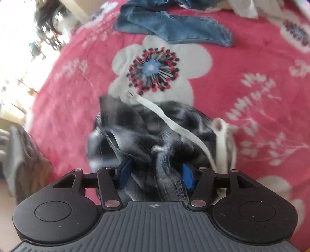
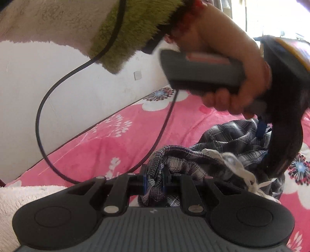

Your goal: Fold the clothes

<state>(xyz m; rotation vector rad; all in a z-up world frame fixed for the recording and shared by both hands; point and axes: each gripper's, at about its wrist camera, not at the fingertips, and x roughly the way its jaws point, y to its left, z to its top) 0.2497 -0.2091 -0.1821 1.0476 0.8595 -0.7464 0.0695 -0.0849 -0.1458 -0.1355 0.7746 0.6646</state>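
Note:
A crumpled grey-and-black plaid garment (image 1: 147,126) with a white drawstring (image 1: 174,124) lies on the pink flowered bedspread (image 1: 251,67). My left gripper (image 1: 156,170) points down into it; its blue pads stand wide apart with a thick bunch of the cloth between them. In the right wrist view the same garment (image 2: 232,135) spreads to the right, its drawstring (image 2: 232,162) tangled on top. My right gripper (image 2: 155,180) is shut on a fold at the garment's near edge. A hand (image 2: 232,58) holds the left tool, one blue finger (image 2: 260,129) of which dips into the cloth.
Blue jeans (image 1: 174,25) lie at the far side of the bed, with white clothes (image 1: 246,7) beyond them. A grey cloth (image 1: 25,155) hangs off the bed's left edge. A black cable (image 2: 38,126) loops before a white wall (image 2: 67,87). White fleece (image 2: 19,195) lies near left.

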